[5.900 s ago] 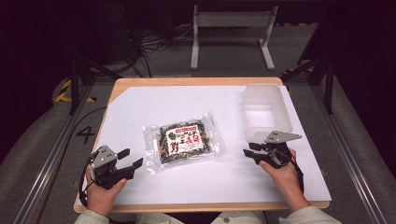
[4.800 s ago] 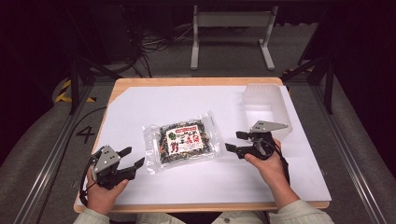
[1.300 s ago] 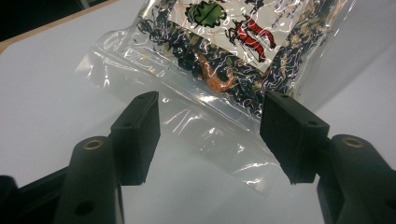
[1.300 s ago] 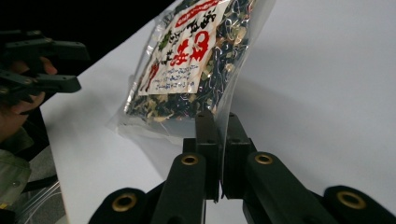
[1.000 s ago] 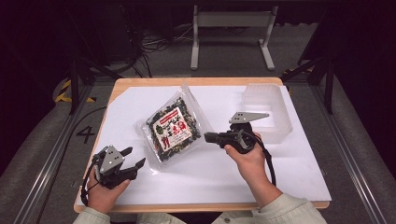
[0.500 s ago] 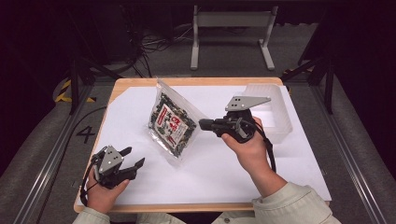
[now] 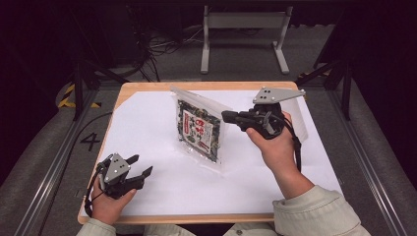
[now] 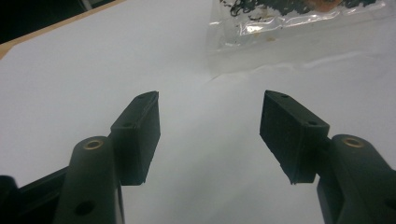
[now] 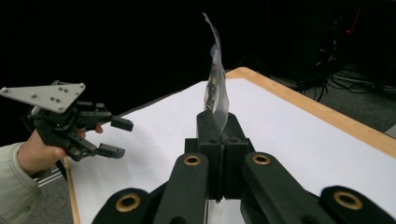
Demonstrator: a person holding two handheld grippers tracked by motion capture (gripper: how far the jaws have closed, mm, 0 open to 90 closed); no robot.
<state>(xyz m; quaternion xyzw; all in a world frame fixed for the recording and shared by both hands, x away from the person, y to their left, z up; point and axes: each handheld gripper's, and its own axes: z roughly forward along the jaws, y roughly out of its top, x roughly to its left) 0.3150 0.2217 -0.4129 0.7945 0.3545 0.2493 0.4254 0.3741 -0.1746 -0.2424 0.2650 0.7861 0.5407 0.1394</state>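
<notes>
A clear bag of dark snack with a red and white label (image 7: 199,130) stands tilted on its lower edge in the middle of the white-covered table (image 7: 142,123). My right gripper (image 7: 226,117) is shut on the bag's right edge and holds it up. In the right gripper view the jaws (image 9: 218,126) pinch the thin bag edge (image 9: 215,79), which rises straight above them. My left gripper (image 7: 140,167) rests open near the front left corner, apart from the bag. Between its spread jaws (image 8: 210,126) lies bare white surface, and the bag's lower edge (image 8: 299,14) is farther ahead.
A clear plastic container (image 7: 300,115) stands at the back right, behind my right hand. The wooden table edge (image 7: 196,219) runs along the front. A metal stand (image 7: 243,29) is on the floor beyond the table. The left gripper (image 9: 116,137) appears far off in the right gripper view.
The right gripper closed on the flat-lying bag, then lifted and swung it up onto its edge, moving back and upward. The left gripper has stayed in place.
</notes>
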